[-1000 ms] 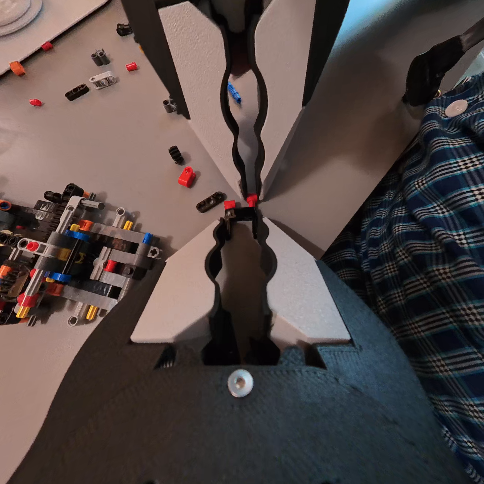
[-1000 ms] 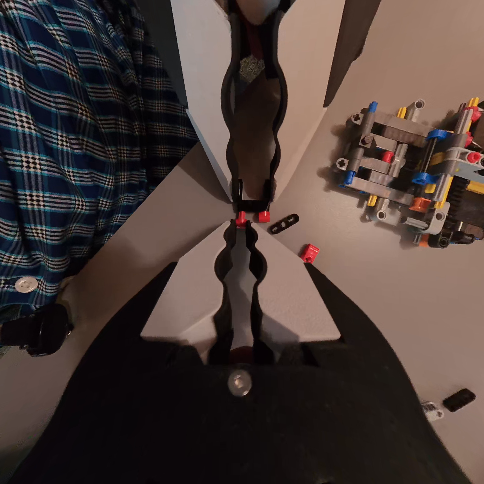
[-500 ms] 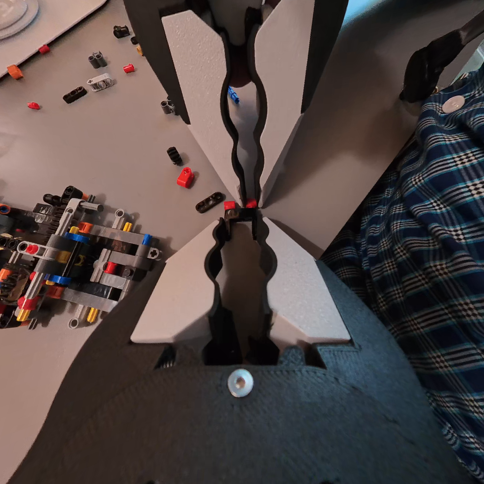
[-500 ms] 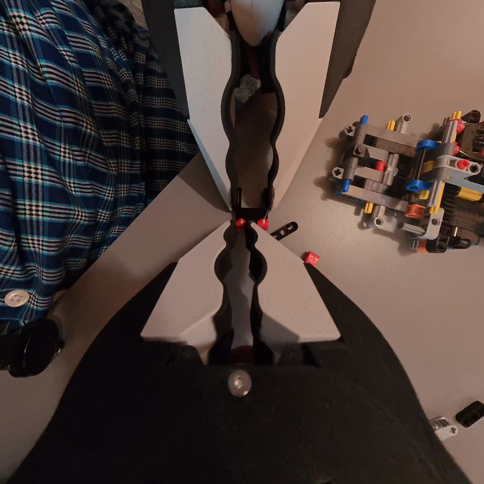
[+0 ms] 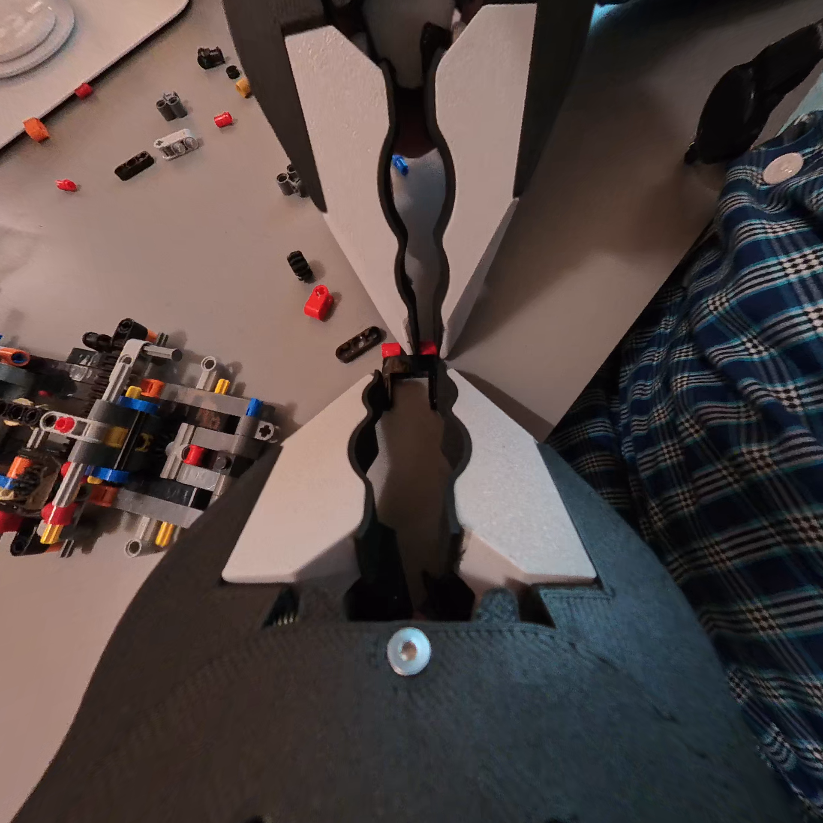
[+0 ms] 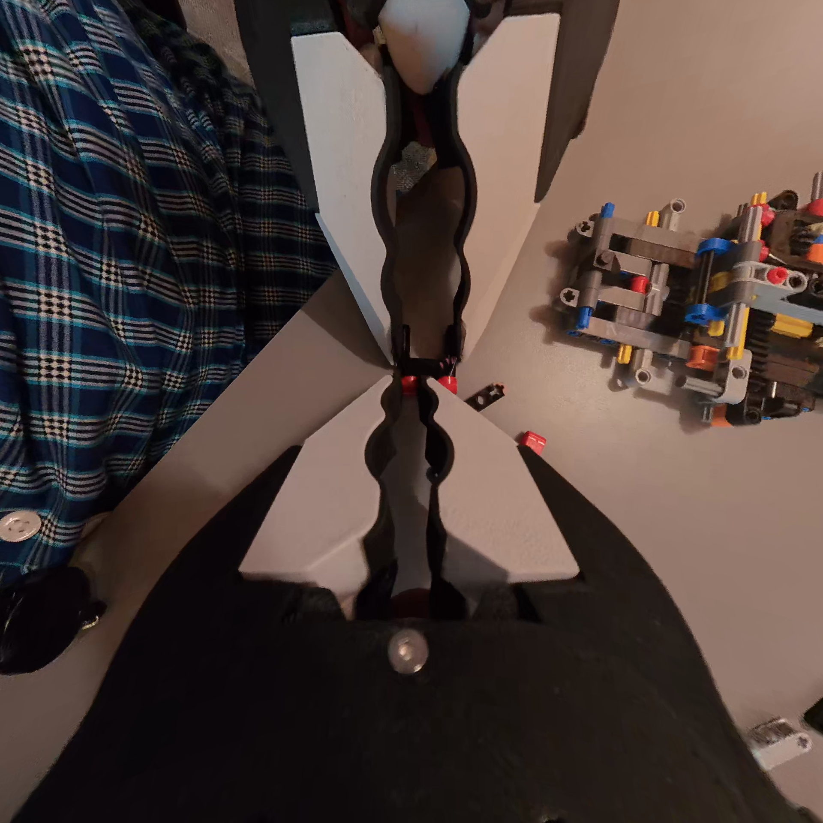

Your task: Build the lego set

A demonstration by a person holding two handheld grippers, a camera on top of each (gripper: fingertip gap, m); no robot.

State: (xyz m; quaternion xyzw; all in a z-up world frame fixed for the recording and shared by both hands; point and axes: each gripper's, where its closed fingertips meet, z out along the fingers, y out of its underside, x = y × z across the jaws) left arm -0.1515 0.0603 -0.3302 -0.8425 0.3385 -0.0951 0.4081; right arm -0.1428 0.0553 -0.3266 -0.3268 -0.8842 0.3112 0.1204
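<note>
Black bracket (image 5: 412, 367): held above the table's near edge in the left gripper (image 5: 409, 392), clamped across its two legs so its crossbar, running left to right, faces the right gripper (image 6: 412, 392). Red pin (image 6: 409, 384): pinched by the right gripper, axis aimed into the crossbar, apparently for pressing home; second pin (image 6: 447, 383) beside it. Part-built model (image 5: 124, 445) lies left, loose parts (image 5: 318, 303) beyond.

The partly built lego model (image 5: 124, 445) is running off the left edge of the left wrist view and off the right edge of the right wrist view (image 6: 712, 311). The right gripper (image 6: 412, 387) is hiding most of a red pin (image 6: 409, 384). A grey beam (image 6: 779, 741) at bottom right is appearing blurred. A plaid shirt (image 5: 721, 445) is being cropped.
</note>
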